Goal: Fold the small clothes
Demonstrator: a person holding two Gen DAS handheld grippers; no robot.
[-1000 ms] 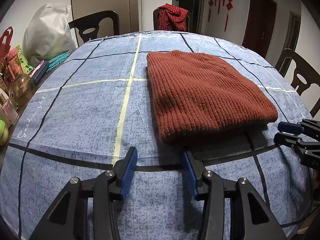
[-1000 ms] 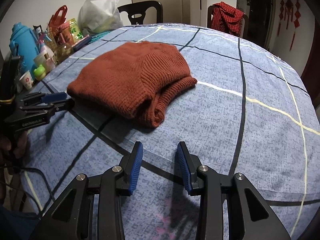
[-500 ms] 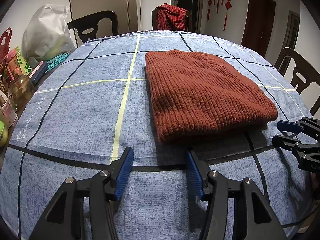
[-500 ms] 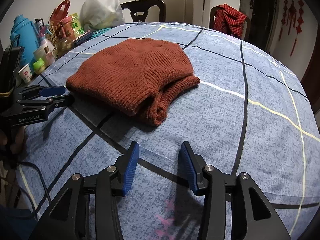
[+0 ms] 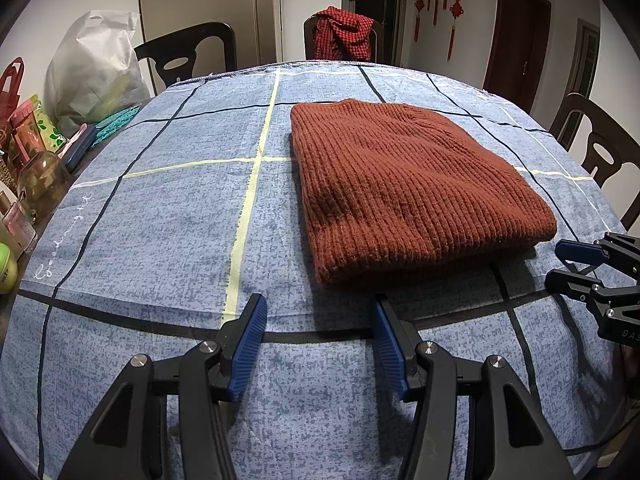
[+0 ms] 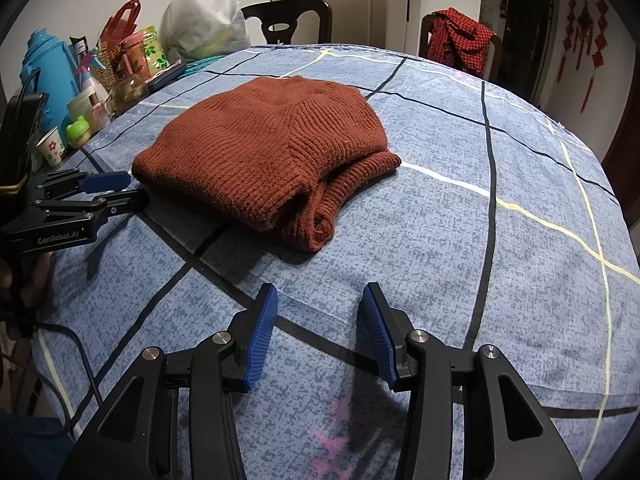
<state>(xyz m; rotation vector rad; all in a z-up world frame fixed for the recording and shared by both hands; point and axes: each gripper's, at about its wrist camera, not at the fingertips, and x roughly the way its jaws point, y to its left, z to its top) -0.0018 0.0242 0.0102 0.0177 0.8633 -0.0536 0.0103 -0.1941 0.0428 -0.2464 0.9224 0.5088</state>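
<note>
A rust-brown knit sweater (image 5: 408,184) lies folded into a thick rectangle on the blue checked tablecloth (image 5: 160,220); it also shows in the right wrist view (image 6: 272,152), its rolled fold end facing that camera. My left gripper (image 5: 318,312) is open and empty, just short of the sweater's near edge. My right gripper (image 6: 318,300) is open and empty, a short way back from the fold end. Each gripper shows in the other's view: the right (image 5: 564,264) beside the sweater's right corner, the left (image 6: 132,188) at its left corner.
Bottles, cups, a blue thermos (image 6: 44,68), a red bag and a white plastic bag (image 5: 92,72) crowd the table's left side. Dark chairs (image 5: 600,148) ring the table; a red checked garment (image 5: 340,36) hangs on the far one. A cable (image 6: 76,344) trails at the table's near left edge.
Both grippers have drawn back slightly from the sweater and stay open. The sweater has not moved.
</note>
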